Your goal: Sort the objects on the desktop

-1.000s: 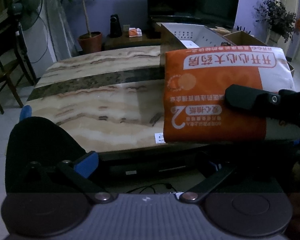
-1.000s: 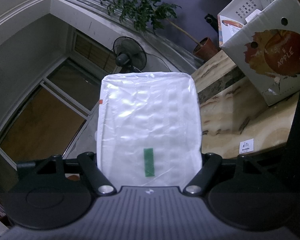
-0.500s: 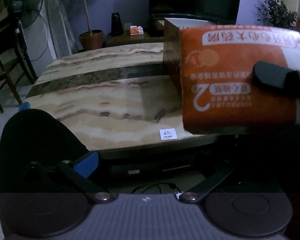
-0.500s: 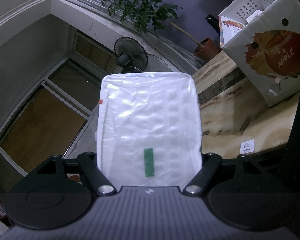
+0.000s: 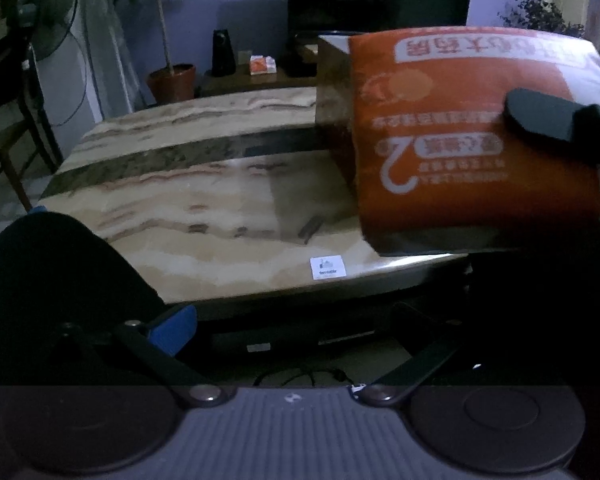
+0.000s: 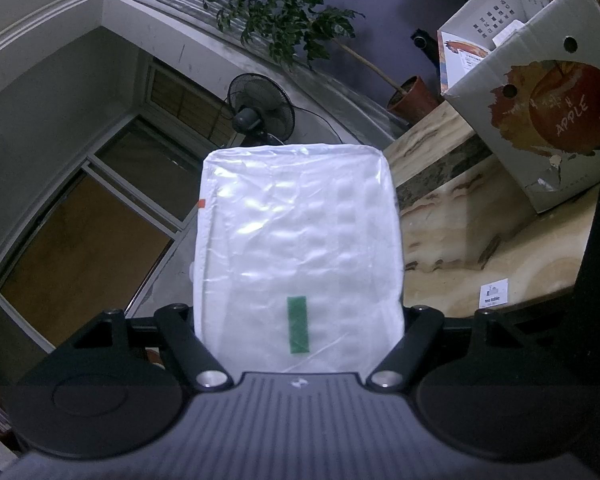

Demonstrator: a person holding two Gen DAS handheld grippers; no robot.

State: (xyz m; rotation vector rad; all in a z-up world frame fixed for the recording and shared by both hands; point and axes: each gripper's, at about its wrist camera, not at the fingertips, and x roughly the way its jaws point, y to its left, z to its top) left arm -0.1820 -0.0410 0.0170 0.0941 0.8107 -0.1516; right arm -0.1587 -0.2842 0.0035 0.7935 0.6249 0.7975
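Marble table (image 5: 188, 216) mostly bare. Apple box (image 6: 540, 92) stands on its far right side. Tissue pack (image 5: 472, 140) is held in the air just in front of the box, clamped across its width in right gripper (image 6: 300, 320). Soft, light, slick plastic wrap: grip mid-body, firmly. Left gripper (image 5: 292, 320) empty, jaws apart, below table edge.

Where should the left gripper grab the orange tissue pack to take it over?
Grip the tissue pack's free left end, probably coming from its left, left gripper pads on the two broad faces. The right gripper clamps the right part, and the pack lies roughly flat.
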